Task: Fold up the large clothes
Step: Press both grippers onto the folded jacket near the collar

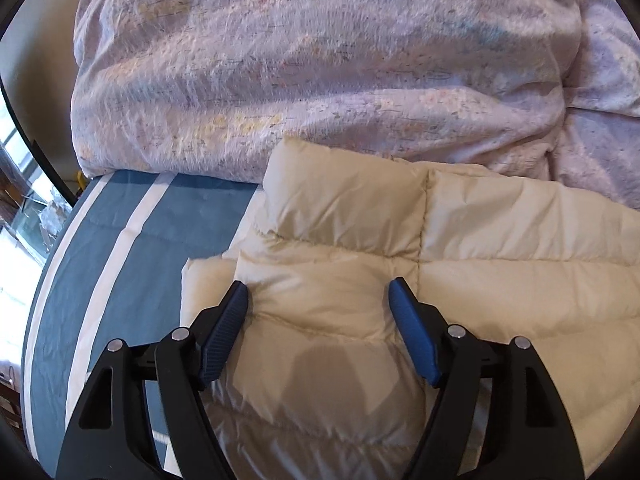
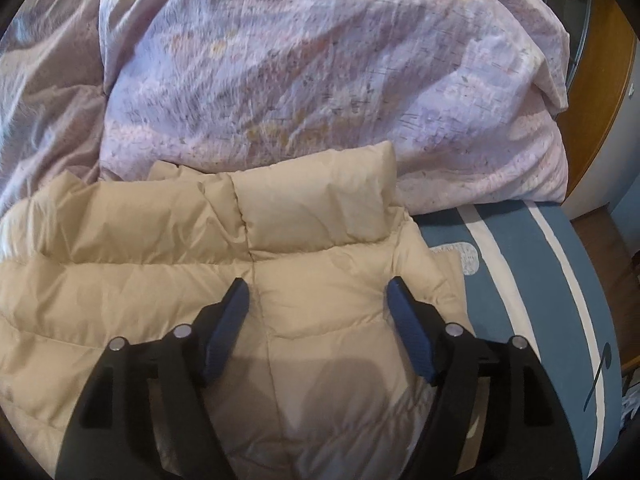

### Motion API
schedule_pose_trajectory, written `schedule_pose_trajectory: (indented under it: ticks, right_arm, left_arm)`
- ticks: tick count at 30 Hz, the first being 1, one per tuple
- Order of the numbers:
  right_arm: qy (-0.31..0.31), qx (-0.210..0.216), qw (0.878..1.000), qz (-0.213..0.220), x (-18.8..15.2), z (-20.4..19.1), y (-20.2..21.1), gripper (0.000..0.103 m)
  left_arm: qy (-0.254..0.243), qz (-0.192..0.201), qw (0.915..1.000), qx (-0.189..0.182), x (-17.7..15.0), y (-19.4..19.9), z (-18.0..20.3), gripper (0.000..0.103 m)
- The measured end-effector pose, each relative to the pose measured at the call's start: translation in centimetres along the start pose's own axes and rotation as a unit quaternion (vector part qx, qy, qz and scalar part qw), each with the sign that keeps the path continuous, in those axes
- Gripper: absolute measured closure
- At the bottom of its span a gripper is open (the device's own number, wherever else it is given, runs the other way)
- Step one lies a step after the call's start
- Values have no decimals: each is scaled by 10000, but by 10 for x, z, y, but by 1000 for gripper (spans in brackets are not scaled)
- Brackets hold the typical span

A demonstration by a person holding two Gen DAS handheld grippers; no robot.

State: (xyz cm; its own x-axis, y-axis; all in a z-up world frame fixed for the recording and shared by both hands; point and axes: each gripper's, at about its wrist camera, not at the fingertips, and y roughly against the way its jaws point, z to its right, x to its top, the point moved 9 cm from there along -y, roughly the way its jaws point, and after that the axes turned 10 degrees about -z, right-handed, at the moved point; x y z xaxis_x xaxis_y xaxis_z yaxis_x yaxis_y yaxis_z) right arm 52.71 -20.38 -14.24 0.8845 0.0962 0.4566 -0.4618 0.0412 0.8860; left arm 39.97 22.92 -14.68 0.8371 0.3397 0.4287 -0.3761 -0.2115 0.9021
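Observation:
A cream quilted puffer jacket [image 1: 460, 248] lies on the bed, its collar end toward the duvet. My left gripper [image 1: 320, 296] is open, its blue fingers spread over the jacket's left part near the collar, resting on or just above the fabric. In the right wrist view the same jacket [image 2: 160, 240] fills the lower left. My right gripper [image 2: 318, 294] is open too, its fingers spread over the jacket's right part below the collar. Neither gripper pinches fabric.
A bunched lilac patterned duvet [image 1: 320, 60] lies right behind the jacket and also shows in the right wrist view [image 2: 320, 72]. The blue sheet with white stripes [image 1: 132, 240] shows at the left bed edge and at the right edge [image 2: 532, 280]. A wooden door frame [image 2: 600, 112] stands at the far right.

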Motion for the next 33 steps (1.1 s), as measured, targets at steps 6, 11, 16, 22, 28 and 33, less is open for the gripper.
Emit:
schedule_pose_trajectory:
  ticks: [6, 11, 16, 22, 28, 33]
  right_arm:
    - [-80, -51, 9999, 61, 2, 0, -13, 22]
    - [-114, -97, 9999, 60, 5, -1, -23, 19]
    - [-92, -138, 9999, 29, 6, -2, -30, 17]
    - [-65, -161, 9998, -47, 7, -4, -36, 15]
    - [-67, -189, 9998, -87, 7, -5, -37, 13]
    - [-42, -222, 9997, -100, 7, -5, -37, 13]
  left_arm:
    - [5, 41, 9999, 121, 4, -13, -1, 24]
    - [20, 74, 9999, 149, 5, -22, 1, 22]
    - [83, 81, 9999, 115, 7, -30, 2, 19]
    - [131, 81, 9998, 109, 9, -37, 3, 17]
    - [164, 108, 9998, 85, 9, -38, 6, 16]
    - [193, 119, 9997, 56, 10, -43, 2, 15]
